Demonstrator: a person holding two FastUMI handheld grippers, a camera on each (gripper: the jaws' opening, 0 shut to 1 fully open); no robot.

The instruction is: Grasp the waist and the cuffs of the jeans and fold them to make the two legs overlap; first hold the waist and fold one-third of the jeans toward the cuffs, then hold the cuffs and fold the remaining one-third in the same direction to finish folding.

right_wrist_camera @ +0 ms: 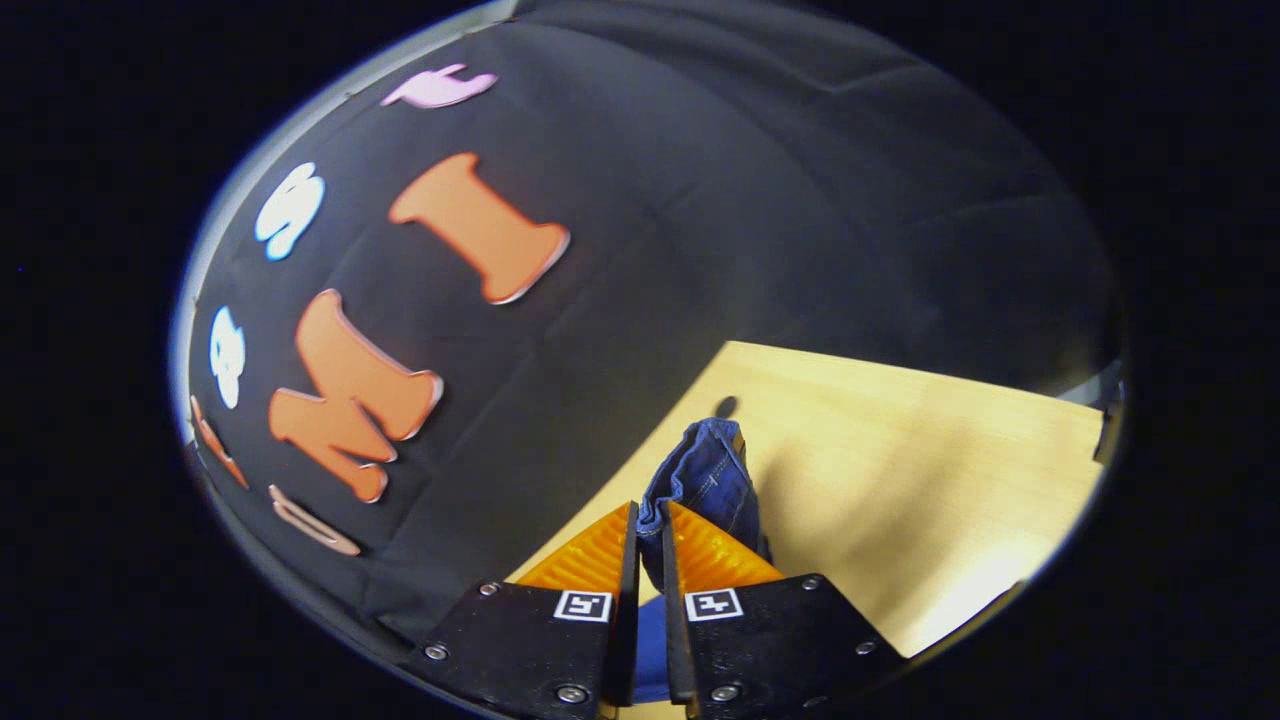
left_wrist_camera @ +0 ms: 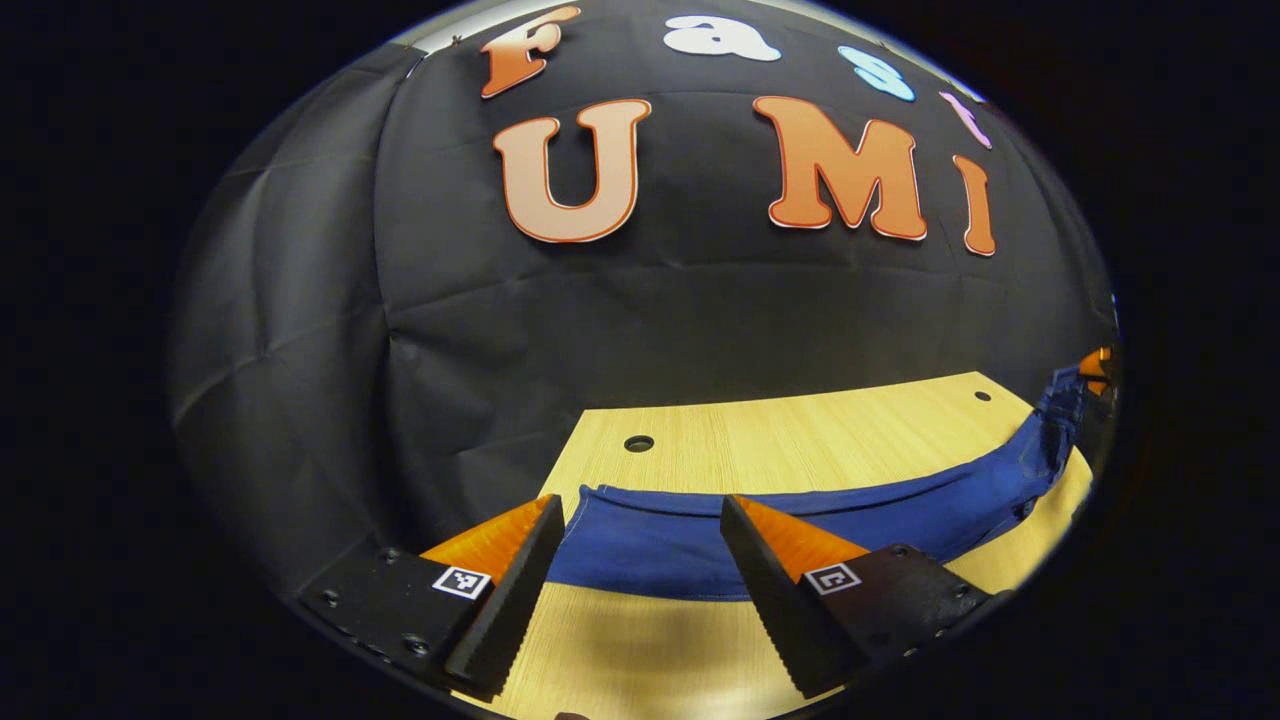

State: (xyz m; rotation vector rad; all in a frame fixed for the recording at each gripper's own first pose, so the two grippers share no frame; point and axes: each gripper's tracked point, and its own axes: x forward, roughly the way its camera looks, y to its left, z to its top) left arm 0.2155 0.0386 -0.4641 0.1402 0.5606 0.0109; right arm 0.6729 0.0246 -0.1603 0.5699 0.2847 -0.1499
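Observation:
Blue jeans (left_wrist_camera: 700, 540) lie as a long band across the wooden table (left_wrist_camera: 800, 420). Their left end sits just ahead of my left gripper (left_wrist_camera: 640, 500), which is open with both fingers apart and nothing pressed between them. The band rises off the table at the far right toward my right gripper (left_wrist_camera: 1097, 368). In the right gripper view, my right gripper (right_wrist_camera: 650, 508) is shut on a bunched, seamed end of the jeans (right_wrist_camera: 710, 470), which sticks up past the fingertips. I cannot tell whether that end is the waist or the cuffs.
The table (right_wrist_camera: 900, 450) has small round holes (left_wrist_camera: 638, 443) near its back edge, one of them (right_wrist_camera: 726, 406) just beyond the held denim. The black cloth wall (left_wrist_camera: 700, 300) stands close behind the table. Bare wood spreads to the right of the held end.

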